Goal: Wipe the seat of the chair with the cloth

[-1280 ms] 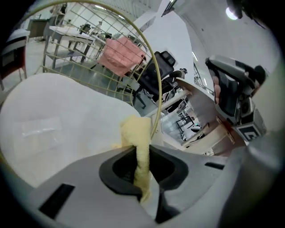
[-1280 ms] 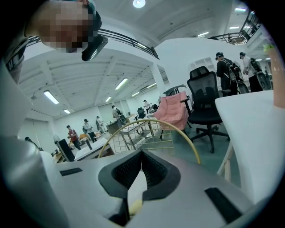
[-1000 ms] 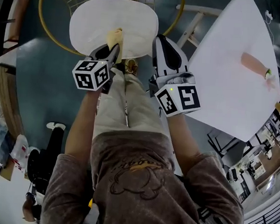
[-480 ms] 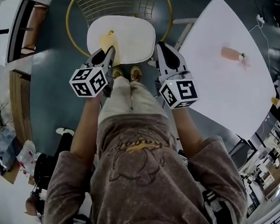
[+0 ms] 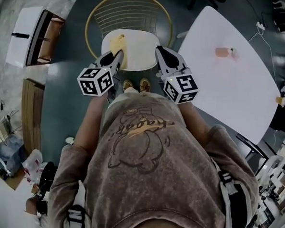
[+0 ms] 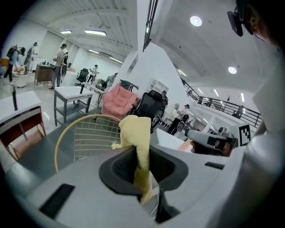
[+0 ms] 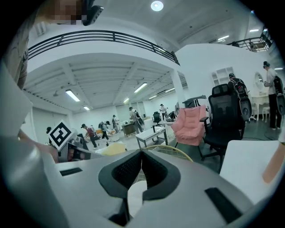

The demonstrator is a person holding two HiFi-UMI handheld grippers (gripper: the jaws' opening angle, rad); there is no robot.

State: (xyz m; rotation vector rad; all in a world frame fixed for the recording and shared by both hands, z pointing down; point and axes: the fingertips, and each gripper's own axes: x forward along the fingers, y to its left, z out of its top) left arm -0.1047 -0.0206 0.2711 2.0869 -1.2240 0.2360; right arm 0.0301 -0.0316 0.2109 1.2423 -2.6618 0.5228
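Viewed steeply from above: a chair with a white seat (image 5: 139, 50) and a gold wire back (image 5: 129, 14) at 12 o'clock of it.

In the left hand-held gripper (image 5: 118, 55), a yellow cloth (image 5: 119, 43), pinched tight between the jaws, bunched up above them and trailing down through the gap. Held over the seat's 9 o'clock side; touching the white surface or just above it, impossible to tell.

At 3 o'clock of that, the right hand-held gripper (image 5: 160, 52), clenched on nothing, jaws pressed together at the tips, by the seat's 3 o'clock edge.

At 6 o'clock of the seat, a pair of brown shoes (image 5: 134, 85) on the dark floor (image 5: 62, 82).

At 2 o'clock of the chair, a white tabletop (image 5: 220, 96), with a small pink thing (image 5: 224, 52) lying near its far edge, too small to identify.
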